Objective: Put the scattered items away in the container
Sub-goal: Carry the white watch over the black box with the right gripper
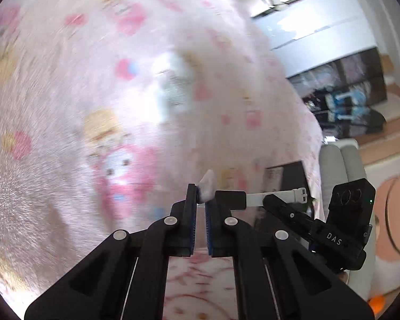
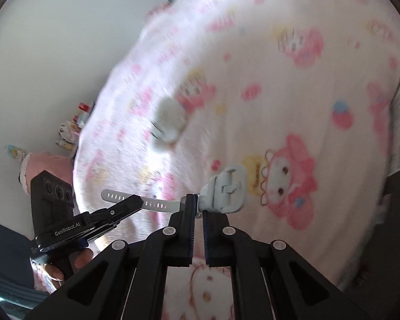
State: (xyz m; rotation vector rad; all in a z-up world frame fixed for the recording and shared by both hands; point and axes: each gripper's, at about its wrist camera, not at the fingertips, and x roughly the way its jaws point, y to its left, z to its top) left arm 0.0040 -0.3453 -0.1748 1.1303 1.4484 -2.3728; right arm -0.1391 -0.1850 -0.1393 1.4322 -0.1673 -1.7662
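A pale smartwatch with a white perforated strap is held between both grippers above a pink cartoon-print blanket (image 1: 66, 106). My left gripper (image 1: 201, 200) is shut on one strap end (image 1: 207, 186); the buckled strap (image 1: 280, 196) runs right to the other gripper. My right gripper (image 2: 199, 206) is shut on the watch beside its body (image 2: 226, 193); the perforated strap (image 2: 146, 201) runs left into the left gripper's fingers (image 2: 125, 205). A blurred white item (image 2: 168, 122) lies on the blanket further off, also in the left wrist view (image 1: 173, 85). No container is identifiable.
The blanket (image 2: 280, 80) covers a bed. A dark flat object (image 1: 288, 176) lies at the bed's edge. White cabinets (image 1: 320, 26), a black shelf unit (image 1: 354, 93) and a grey padded seat (image 1: 341, 160) stand to the right. A white wall (image 2: 53, 53) is on the left.
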